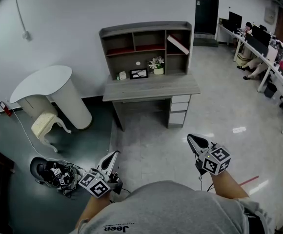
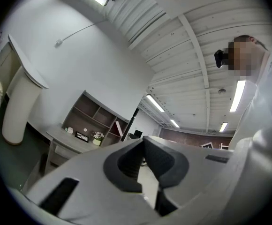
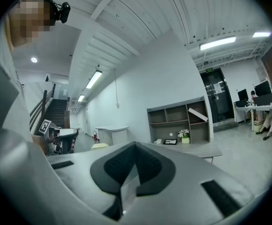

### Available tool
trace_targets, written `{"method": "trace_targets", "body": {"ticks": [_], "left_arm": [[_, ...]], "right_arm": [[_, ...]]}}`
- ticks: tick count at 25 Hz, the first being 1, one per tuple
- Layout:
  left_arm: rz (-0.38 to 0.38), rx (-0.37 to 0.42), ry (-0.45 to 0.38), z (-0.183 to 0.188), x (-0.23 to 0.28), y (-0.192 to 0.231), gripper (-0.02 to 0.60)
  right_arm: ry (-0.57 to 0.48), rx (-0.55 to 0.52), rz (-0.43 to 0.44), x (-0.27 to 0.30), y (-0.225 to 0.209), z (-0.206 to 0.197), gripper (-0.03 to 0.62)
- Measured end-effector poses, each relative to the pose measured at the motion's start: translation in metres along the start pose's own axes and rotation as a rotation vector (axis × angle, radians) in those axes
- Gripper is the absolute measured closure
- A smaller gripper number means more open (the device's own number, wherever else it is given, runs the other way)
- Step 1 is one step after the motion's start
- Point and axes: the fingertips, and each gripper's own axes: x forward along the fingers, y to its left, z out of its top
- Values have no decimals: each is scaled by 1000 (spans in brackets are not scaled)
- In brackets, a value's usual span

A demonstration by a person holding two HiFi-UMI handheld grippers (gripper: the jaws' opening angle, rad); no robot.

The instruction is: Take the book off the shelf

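**Grippers shut, book untouched on the shelf**

A person stands on the grey floor (image 1: 219, 116), well back from a worktop (image 1: 151, 87) against the white wall, with a shelf (image 1: 146, 30) standing on it. The left forearm (image 1: 90, 206) and right forearm (image 1: 230, 183) reach forward from the torso, about level. The left gripper (image 1: 115, 154) angles in toward the right with its tip slightly raised. The right gripper (image 1: 192, 138) angles in toward the left. In each gripper view the jaws are closed tip to tip with nothing between them. The book (image 1: 178, 45) leans tilted in the shelf's upper right compartment, well apart from both grippers. Lower down, on the worktop, a small plant (image 1: 156, 64) sits just beside a dark frame (image 1: 139, 73).
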Motion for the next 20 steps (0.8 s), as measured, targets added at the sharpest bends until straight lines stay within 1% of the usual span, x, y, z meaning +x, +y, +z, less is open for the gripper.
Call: {"method": "trace_targets", "body": {"ticks": [6,9,15,20], "left_arm": [[-5,-7,18,-8,21,-4,554],[-8,-7,19,-15,40,-13,554],[-24,-4,20,-38,91,-50,554],[-23,-19,13,-59,130,-78,554]], "right_arm": [[-6,28,-18,-3,-21,0,592],[-7,30,-20,-13,-40,1,592],[2,21,-2,-46,-89,5,591],[13,-2,21,-73,-126,3,591]]}}
